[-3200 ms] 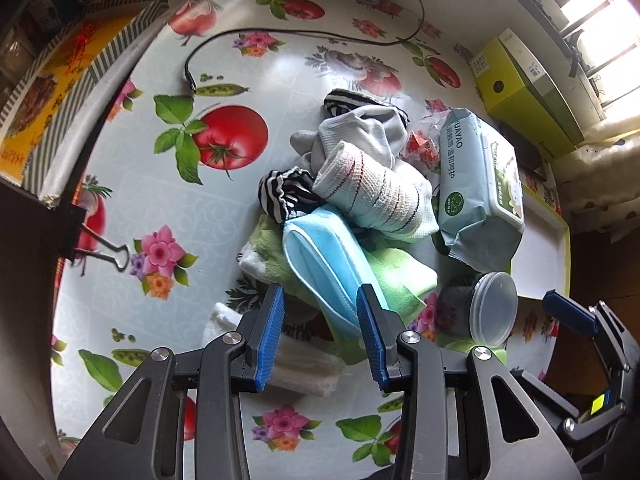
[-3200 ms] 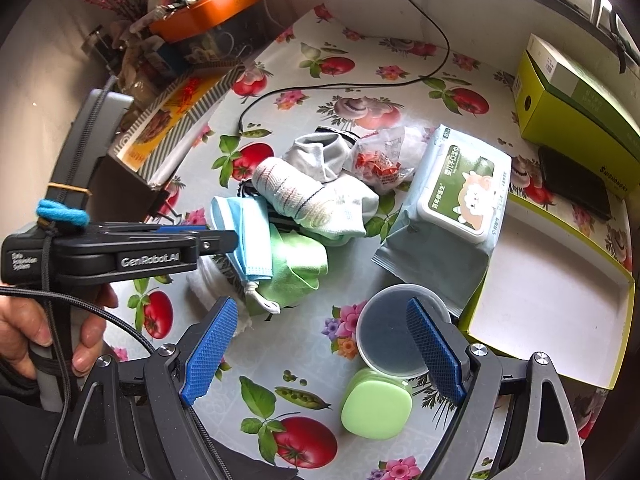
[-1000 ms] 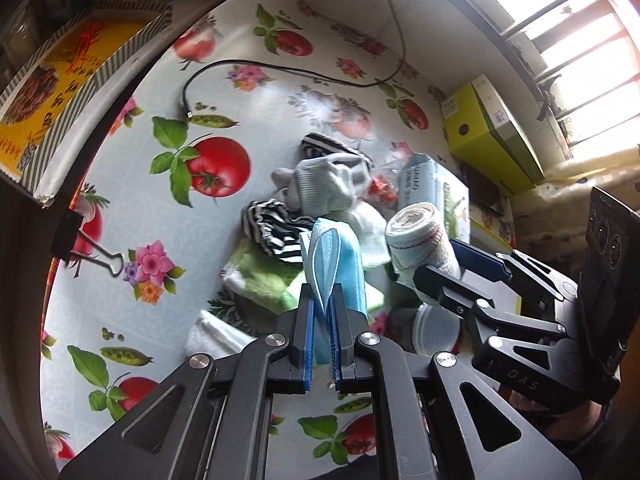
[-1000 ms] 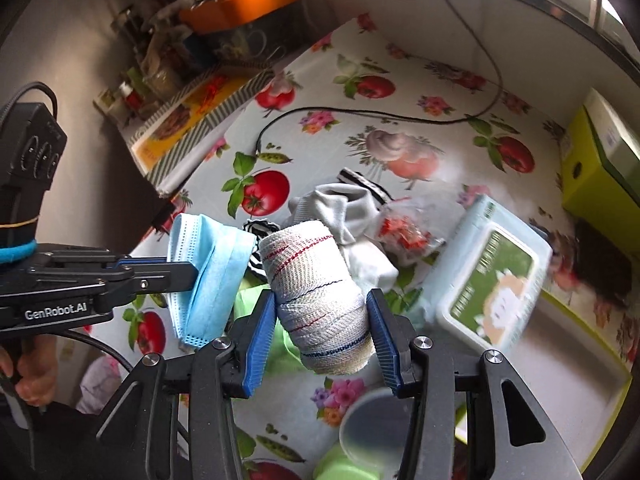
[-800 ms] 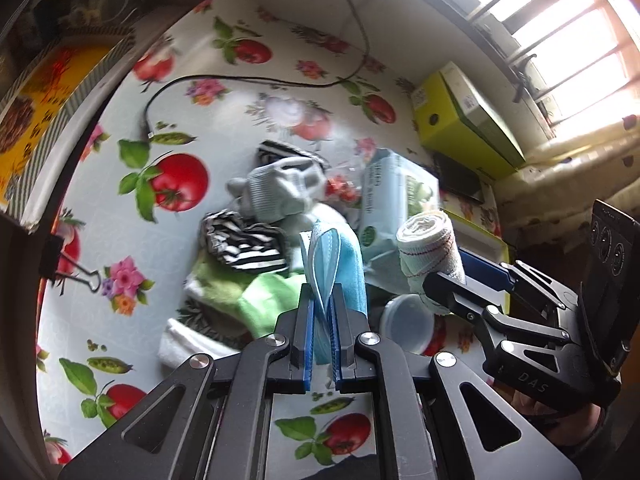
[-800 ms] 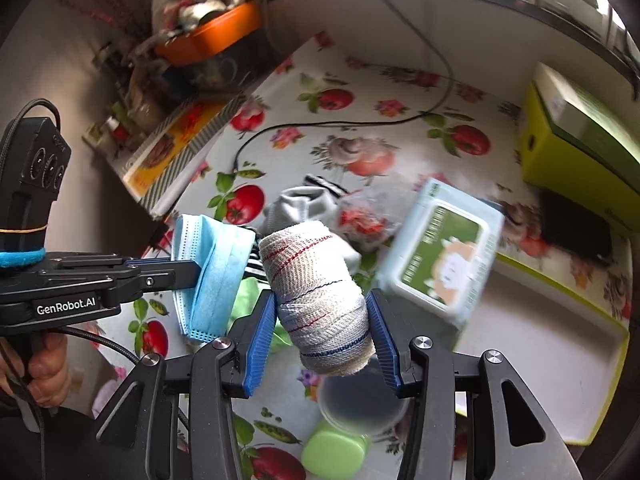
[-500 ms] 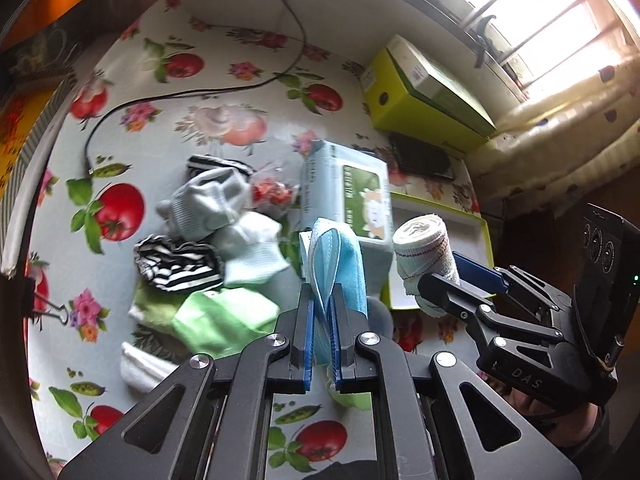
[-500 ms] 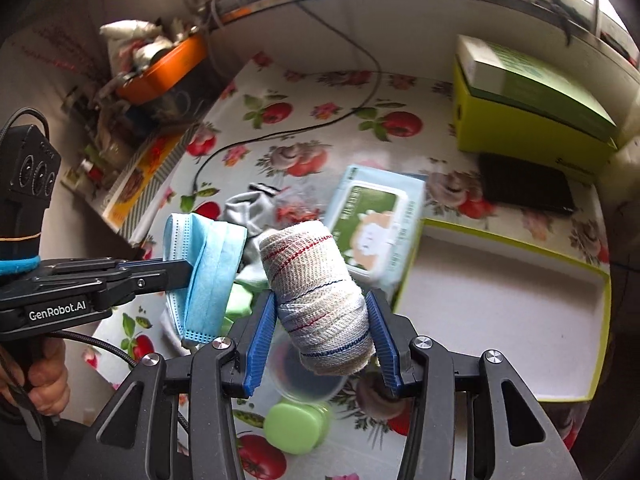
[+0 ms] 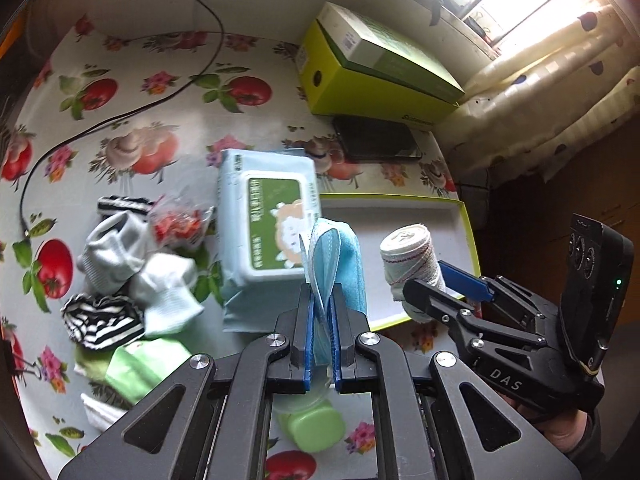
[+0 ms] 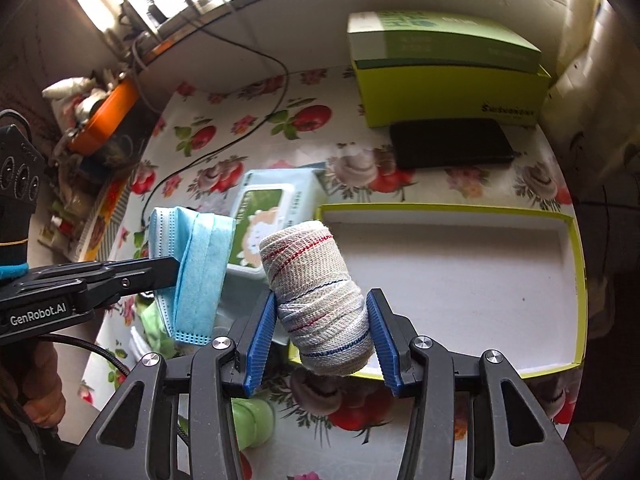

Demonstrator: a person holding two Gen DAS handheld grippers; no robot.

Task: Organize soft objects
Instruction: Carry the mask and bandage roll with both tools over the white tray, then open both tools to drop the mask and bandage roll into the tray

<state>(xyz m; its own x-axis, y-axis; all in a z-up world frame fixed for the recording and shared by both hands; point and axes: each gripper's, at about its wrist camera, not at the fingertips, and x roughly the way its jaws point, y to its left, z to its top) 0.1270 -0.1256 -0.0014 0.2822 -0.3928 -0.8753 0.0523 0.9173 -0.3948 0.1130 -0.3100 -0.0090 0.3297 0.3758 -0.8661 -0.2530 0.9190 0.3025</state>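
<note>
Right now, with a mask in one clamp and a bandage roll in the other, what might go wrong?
The blue face mask is pinched only near one end in the left gripper, so most of it flops free and could snag on the wet wipes pack or slip out. The bandage roll sits tilted in the right gripper, its lower end over the rim of the yellow-edged box tray; released here, it may roll off onto the tablecloth.

left tongs (image 9: pixel 322 344): black linkage frame, silver screws, ribbed blue pads, white "GenRobot.AI" lettering, black cable | right tongs (image 10: pixel 322 336): same black frame, blue pads, "DAS" marking, upright black module with a lit green dot | hand (image 10: pixel 38 376): bare skin on grip
</note>
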